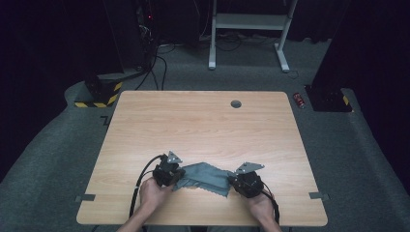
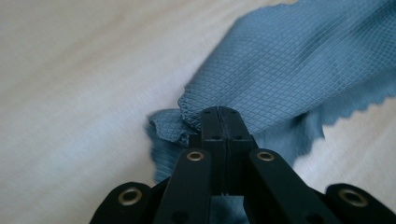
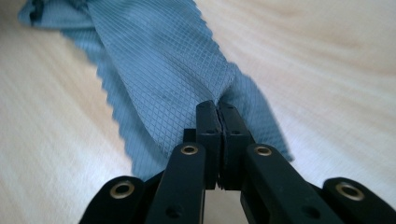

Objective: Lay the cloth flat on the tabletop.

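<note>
The blue-grey diamond-textured cloth with zigzag edges (image 1: 205,177) lies near the front edge of the pale wooden table (image 1: 203,121), its ends hidden under the left gripper (image 2: 218,113) and right gripper (image 3: 217,106), both clamped tight on it.

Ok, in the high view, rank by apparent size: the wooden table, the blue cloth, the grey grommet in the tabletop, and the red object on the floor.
1. Wooden table
2. Blue cloth
3. Red object and grey grommet: both tiny, too alike to rank.
</note>
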### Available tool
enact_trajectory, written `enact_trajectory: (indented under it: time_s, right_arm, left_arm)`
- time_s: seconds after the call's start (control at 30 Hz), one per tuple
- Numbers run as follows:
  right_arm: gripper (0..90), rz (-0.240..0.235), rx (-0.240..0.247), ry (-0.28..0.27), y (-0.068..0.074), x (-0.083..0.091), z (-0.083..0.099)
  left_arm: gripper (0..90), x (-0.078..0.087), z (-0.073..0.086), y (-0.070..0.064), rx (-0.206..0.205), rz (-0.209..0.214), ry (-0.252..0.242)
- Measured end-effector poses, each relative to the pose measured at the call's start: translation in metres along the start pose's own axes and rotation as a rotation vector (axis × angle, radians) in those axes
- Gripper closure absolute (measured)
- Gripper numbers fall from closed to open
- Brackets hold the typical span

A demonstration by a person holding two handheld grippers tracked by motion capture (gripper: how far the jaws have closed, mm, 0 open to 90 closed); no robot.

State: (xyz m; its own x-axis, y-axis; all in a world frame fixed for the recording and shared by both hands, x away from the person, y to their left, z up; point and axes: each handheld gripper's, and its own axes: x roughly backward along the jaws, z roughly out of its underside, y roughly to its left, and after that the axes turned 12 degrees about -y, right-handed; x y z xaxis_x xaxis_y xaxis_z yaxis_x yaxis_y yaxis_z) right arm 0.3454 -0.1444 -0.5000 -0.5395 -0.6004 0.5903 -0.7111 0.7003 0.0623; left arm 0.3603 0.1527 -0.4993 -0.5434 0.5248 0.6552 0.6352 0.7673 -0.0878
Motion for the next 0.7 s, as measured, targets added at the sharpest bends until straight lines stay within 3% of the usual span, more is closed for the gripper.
enact_trajectory:
  time_s: [0.07,0.13,0.27,0.37,0.57,0.7]
  right_arm:
    - [85.1,-0.003,0.003,0.008,0.001,0.000,0.003]
    - [81.4,-0.002,-0.004,0.002,0.000,0.003,0.003]
    - [75.8,0.016,-0.010,-0.040,-0.005,0.011,-0.001]
    - [73.8,0.021,-0.029,-0.053,-0.008,0.016,-0.001]
    - [72.9,-0.007,-0.014,-0.016,-0.004,0.008,0.004]
    - [85.6,-0.005,-0.003,-0.003,-0.004,0.001,0.003]
  left_arm:
    - [88.2,0.002,0.000,-0.001,0.004,0.003,-0.003]
    - [81.1,0.005,-0.005,0.000,0.018,0.005,-0.027]
    - [66.1,0.006,-0.022,0.004,0.020,-0.033,-0.061]
    - [60.8,-0.002,-0.029,0.006,0.036,-0.035,-0.049]
    - [60.2,-0.027,-0.033,0.002,0.018,-0.032,0.024]
    - [71.4,-0.036,-0.034,0.000,0.003,-0.025,0.053]
